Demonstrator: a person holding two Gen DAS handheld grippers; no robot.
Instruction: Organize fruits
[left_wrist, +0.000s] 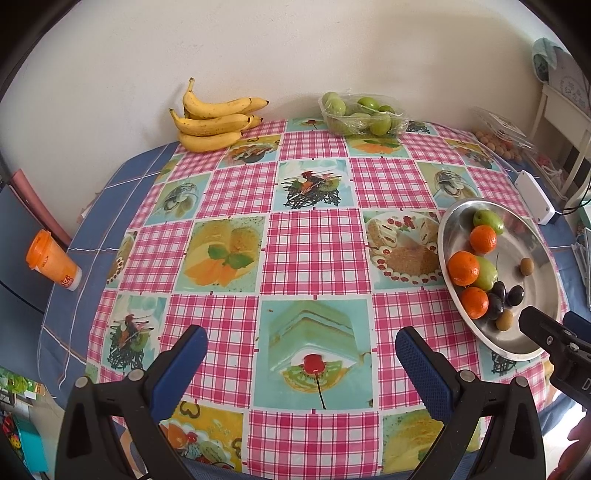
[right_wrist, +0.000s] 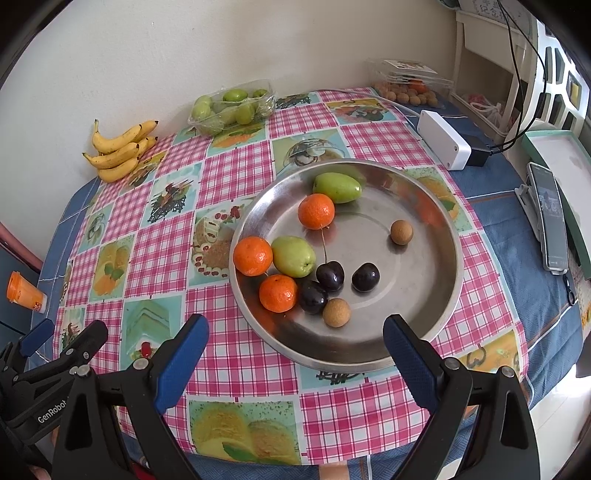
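A round metal plate (right_wrist: 402, 273) sits on the checked tablecloth just ahead of my right gripper (right_wrist: 295, 332), which is open and empty. On the plate lie three oranges (right_wrist: 316, 211), two green fruits (right_wrist: 337, 187), three dark cherries (right_wrist: 365, 277) and two brown longans (right_wrist: 401, 232). My left gripper (left_wrist: 301, 354) hovers open over the cloth, left of the plate (left_wrist: 535, 280), with nothing between its fingers. Each gripper shows in the other's view: the right gripper (left_wrist: 554, 319) at the plate's near rim, the left gripper (right_wrist: 64, 334) low at the left.
By the far wall lie a bunch of bananas (left_wrist: 214, 118), a clear tray of green fruits (left_wrist: 364, 112) and a clear box of longans (right_wrist: 410, 88). An orange cup (left_wrist: 51, 260) lies at the left edge. A white box (right_wrist: 443, 138) and a phone (right_wrist: 550, 218) sit right.
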